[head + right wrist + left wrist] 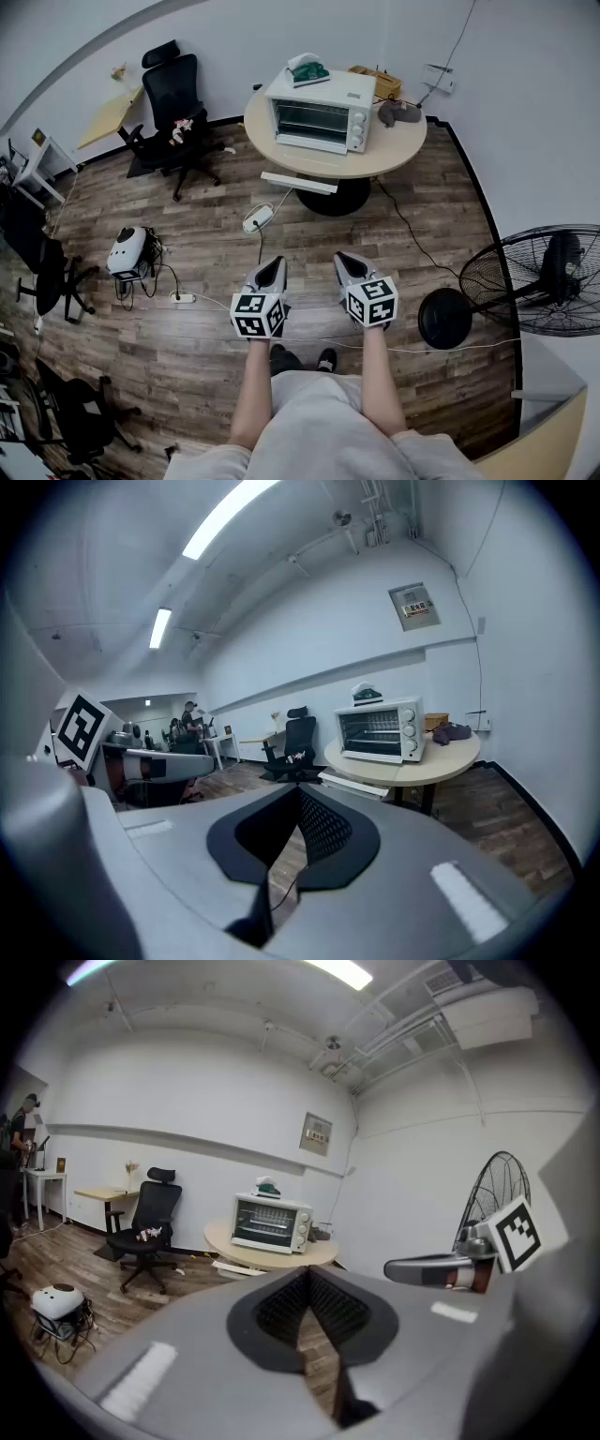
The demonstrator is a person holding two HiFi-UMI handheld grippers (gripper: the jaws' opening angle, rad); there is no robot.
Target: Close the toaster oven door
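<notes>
Toaster oven (319,112) on round table (394,155) — door closed.
Left gripper (273,269), right gripper (346,262) — jaws pressed together, empty, well apart from table.

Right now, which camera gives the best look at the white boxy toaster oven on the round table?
The head view: the white boxy toaster oven is largest there, with top, glass front and knobs showing. Both gripper views give a level look at its front, but smaller, smallest in the left.
</notes>
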